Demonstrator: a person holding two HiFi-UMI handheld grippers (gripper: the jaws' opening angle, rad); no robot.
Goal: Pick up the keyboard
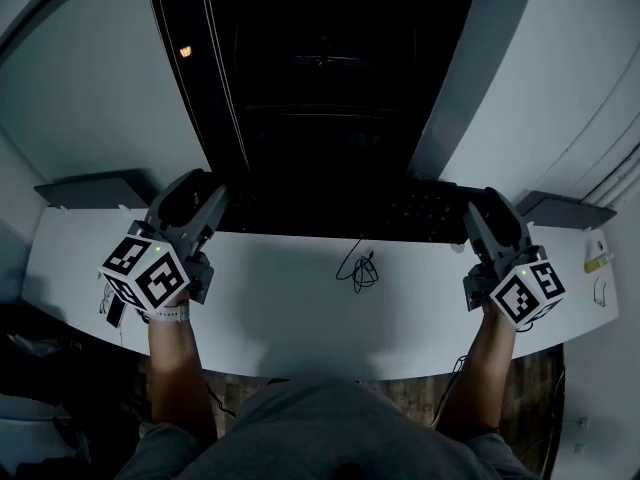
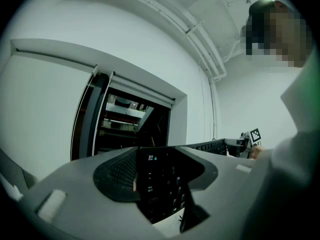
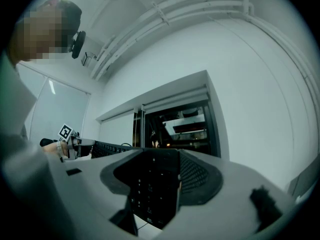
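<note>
A black keyboard (image 1: pixel 340 210) lies across the back of the white desk (image 1: pixel 300 313), in front of a dark screen. My left gripper (image 1: pixel 214 196) is at its left end and my right gripper (image 1: pixel 476 208) at its right end. In the left gripper view the jaws close round the keyboard's end (image 2: pixel 162 191), and the keys run off toward the other gripper's marker cube (image 2: pixel 255 134). The right gripper view shows the same: the keyboard's end (image 3: pixel 150 191) sits gripped between the jaws. Both views tilt up toward the ceiling.
A thin black cable (image 1: pixel 360 268) lies coiled on the desk just in front of the keyboard. A flat grey slab (image 1: pixel 90 190) lies at the desk's back left and another (image 1: pixel 575 210) at the back right. A small yellow item (image 1: pixel 597 263) sits near the right edge.
</note>
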